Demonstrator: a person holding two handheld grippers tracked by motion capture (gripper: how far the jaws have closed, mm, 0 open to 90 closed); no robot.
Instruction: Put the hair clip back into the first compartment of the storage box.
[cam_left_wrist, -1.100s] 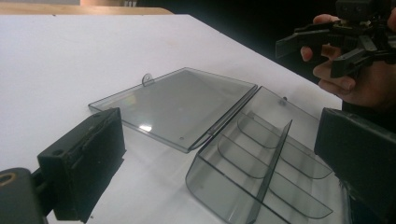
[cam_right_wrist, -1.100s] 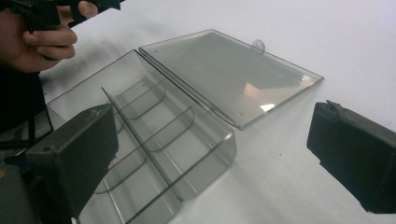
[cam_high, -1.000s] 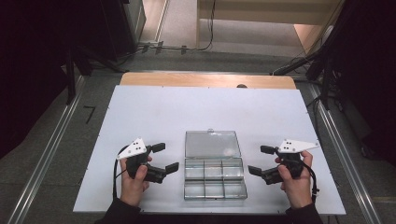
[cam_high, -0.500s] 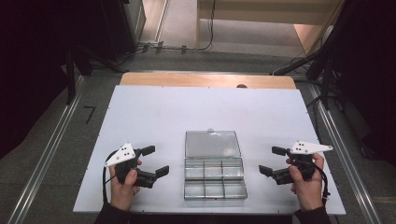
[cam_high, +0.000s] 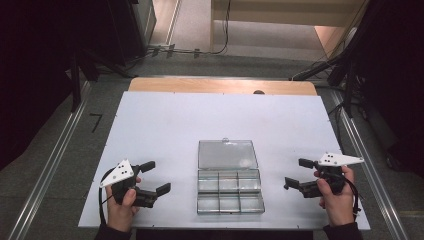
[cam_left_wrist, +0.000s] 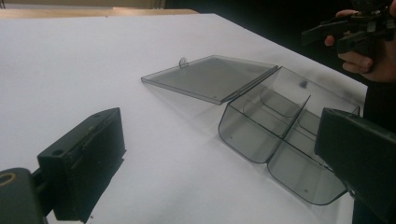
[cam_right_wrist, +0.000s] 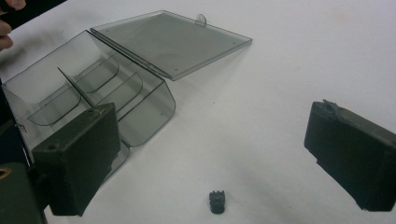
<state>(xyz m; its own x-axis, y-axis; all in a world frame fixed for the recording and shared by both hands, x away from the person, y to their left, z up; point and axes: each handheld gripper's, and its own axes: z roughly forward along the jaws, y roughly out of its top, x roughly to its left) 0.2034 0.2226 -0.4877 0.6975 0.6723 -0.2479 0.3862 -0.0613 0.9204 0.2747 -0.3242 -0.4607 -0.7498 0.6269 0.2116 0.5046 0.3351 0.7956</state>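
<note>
A clear plastic compartment box lies near the table's front edge, its lid swung open flat behind it. Its compartments look empty. To the left of the box my left gripper is open and holds nothing. My right gripper is on the box's right side, also open and holding nothing. In the right gripper view a small black toothed part lies on the table between the wide-apart jaws, beside the box. The left gripper view shows the right gripper beyond the box.
The white table top has a wooden strip along its far edge. Metal rails run along both sides on the floor, and cables lie beyond the table.
Both hands have drawn outward from the box toward the table's sides and front edge. Both grippers stay open. The box has not moved.
</note>
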